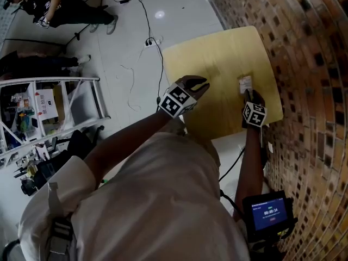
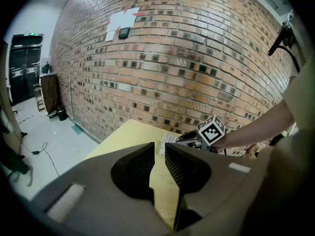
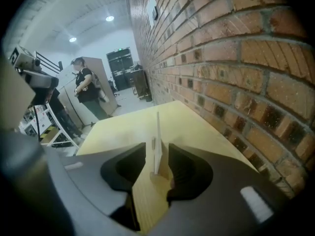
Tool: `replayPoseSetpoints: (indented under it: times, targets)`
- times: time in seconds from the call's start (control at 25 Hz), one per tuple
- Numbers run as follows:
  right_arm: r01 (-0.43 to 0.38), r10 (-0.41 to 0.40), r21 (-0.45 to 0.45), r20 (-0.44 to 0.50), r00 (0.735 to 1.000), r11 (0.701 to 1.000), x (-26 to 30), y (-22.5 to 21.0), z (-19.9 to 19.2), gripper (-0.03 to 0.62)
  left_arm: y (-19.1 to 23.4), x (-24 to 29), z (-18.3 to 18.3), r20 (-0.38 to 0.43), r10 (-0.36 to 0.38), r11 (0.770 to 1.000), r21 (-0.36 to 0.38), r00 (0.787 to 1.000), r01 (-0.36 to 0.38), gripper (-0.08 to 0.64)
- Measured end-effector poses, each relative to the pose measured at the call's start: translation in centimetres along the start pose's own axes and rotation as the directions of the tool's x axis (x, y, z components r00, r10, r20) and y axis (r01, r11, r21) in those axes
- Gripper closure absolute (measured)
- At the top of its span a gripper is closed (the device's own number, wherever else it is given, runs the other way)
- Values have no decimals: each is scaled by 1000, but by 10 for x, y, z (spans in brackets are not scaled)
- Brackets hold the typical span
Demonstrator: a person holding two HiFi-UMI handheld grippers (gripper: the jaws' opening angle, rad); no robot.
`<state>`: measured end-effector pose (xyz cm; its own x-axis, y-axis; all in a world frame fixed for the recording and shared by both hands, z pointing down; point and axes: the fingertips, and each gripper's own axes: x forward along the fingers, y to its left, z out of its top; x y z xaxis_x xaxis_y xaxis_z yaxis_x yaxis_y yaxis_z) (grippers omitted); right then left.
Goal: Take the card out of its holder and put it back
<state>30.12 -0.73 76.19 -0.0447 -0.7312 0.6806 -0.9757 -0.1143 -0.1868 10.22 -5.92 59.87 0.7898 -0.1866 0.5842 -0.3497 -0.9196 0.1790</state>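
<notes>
Head view first: both your grippers are over the yellowish table [image 1: 217,58] that sits against the brick wall [image 1: 304,64]. Your left gripper [image 1: 198,84] hangs over the middle of the top. Your right gripper [image 1: 248,93] is nosed up to the card [image 1: 246,83], which stands near the table's wall-side edge.

Left gripper view: the jaws are only a little apart, leaving a narrow slot. Nothing's in it, just bare tabletop showing through. Past them you can see the card [image 2: 167,140] with your right gripper right at it, and its marker cube [image 2: 211,130] facing the camera.

Right gripper view: the card [image 3: 158,132] is upright and edge-on, right between the jaws. They're spread, not squeezing it. There's a clear gap on the left side, and the card sits much closer to the right pad, though I can't tell if it touches. Its bottom edge is down in a small pale holder [image 3: 160,172] on the table. A person [image 3: 86,90] in dark clothes stands across the room.
</notes>
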Motion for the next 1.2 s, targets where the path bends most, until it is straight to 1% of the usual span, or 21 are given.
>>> replayPoseSetpoints:
  times: [0.08,0.28,0.48,0.72,0.96,1.12,1.2]
  targets:
    - [19,-20,13,52,998,1000,-14,-4,13,434,-2,0,4,8,-11,1000,7,1000,11,474]
    - [57,-63,40,162,985,998,-62,-11,45,434,-5,-3,13,26,-27,1000,10,999,26,474]
    - [82,-96,64,271,958,995,-112,-7,77,434,-4,-7,22,56,-25,1000,16,998,25,476]
    - [108,-123,60,375,919,992,-169,6,102,439,-10,-16,25,84,-36,999,19,996,34,476]
    - [141,-152,58,445,883,988,-212,12,109,448,-11,-24,23,99,-35,999,5,995,35,476]
    - [204,-220,87,480,849,975,-233,7,101,460,-7,-27,26,111,-22,1000,1,994,22,476]
    - [229,-251,105,478,842,968,-236,5,90,460,-4,-29,27,120,-12,1000,-6,993,12,476]
